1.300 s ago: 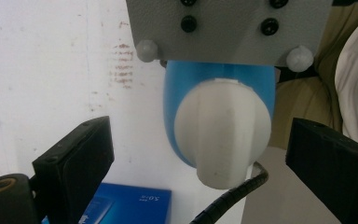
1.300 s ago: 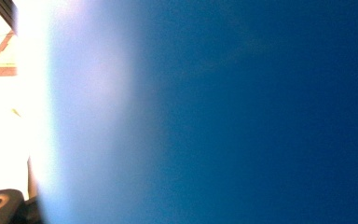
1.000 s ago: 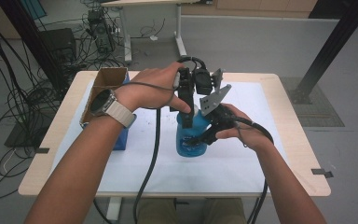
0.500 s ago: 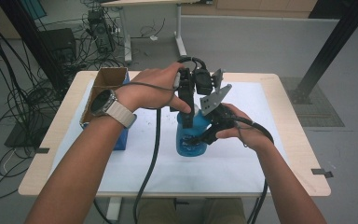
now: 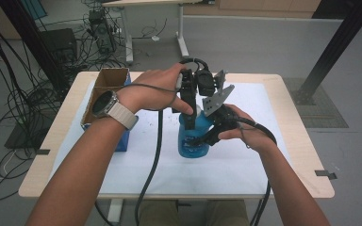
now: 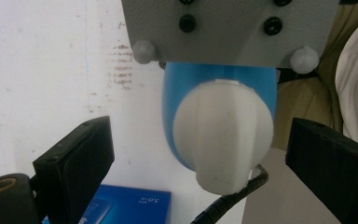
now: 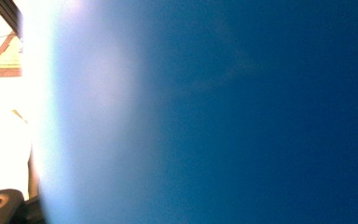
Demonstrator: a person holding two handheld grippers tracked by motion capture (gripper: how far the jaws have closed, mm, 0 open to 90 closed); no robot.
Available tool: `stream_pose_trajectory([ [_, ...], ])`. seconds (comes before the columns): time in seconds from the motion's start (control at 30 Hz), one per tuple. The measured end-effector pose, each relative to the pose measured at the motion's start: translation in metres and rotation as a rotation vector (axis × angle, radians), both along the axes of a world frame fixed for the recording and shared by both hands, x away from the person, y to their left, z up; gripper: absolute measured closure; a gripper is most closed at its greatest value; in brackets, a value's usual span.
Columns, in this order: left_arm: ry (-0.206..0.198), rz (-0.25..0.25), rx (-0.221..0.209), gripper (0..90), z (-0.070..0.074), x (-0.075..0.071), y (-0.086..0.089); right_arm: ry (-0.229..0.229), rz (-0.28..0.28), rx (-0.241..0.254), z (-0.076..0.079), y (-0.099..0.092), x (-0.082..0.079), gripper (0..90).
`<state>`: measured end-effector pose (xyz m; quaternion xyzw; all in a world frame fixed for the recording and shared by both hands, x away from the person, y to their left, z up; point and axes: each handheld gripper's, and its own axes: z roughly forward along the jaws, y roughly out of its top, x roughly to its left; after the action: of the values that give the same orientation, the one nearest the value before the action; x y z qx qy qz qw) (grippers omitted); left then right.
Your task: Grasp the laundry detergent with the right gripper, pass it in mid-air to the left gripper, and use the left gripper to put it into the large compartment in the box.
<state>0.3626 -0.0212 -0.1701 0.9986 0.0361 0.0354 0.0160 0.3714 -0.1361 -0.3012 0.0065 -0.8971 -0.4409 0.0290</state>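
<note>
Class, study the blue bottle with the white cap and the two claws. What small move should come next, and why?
Probably close the left claw on the white cap. Its jaws stand open on either side of the cap, not touching it, while the right claw looks shut on the blue bottle, which stands upright on the table. With the body steadied, gripping the cap seems the natural step before twisting it.

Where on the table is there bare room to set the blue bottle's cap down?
Bare white sheet lies right of the blue bottle, out to the table's right edge, and along the near edge. A narrower strip sits between bottle and blue box. The middle is crowded: both grippers meet at the bottle, and the cardboard box fills the far-left corner.
</note>
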Motion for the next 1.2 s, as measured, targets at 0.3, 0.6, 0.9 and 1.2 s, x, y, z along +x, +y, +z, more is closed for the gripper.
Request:
stream_pose_trajectory([
  [0.3, 0.0, -0.001, -0.002, 8.2, -0.001, 0.0, -0.001, 0.002, -0.005, 0.004, 0.0, -0.001, 0.0, 43.5],
  [0.6, 0.006, -0.005, -0.013, 8.1, -0.006, 0.0, -0.003, -0.005, -0.004, 0.004, 0.003, 0.0, -0.003, 43.5],
  [0.9, 0.013, -0.014, -0.023, 8.1, -0.012, 0.001, -0.005, -0.046, 0.024, 0.029, 0.004, 0.001, -0.002, 43.5],
  [1.2, 0.031, -0.015, -0.029, 10.2, -0.018, 0.003, -0.005, 0.004, -0.002, 0.018, 0.007, 0.001, -0.007, 43.5],
])
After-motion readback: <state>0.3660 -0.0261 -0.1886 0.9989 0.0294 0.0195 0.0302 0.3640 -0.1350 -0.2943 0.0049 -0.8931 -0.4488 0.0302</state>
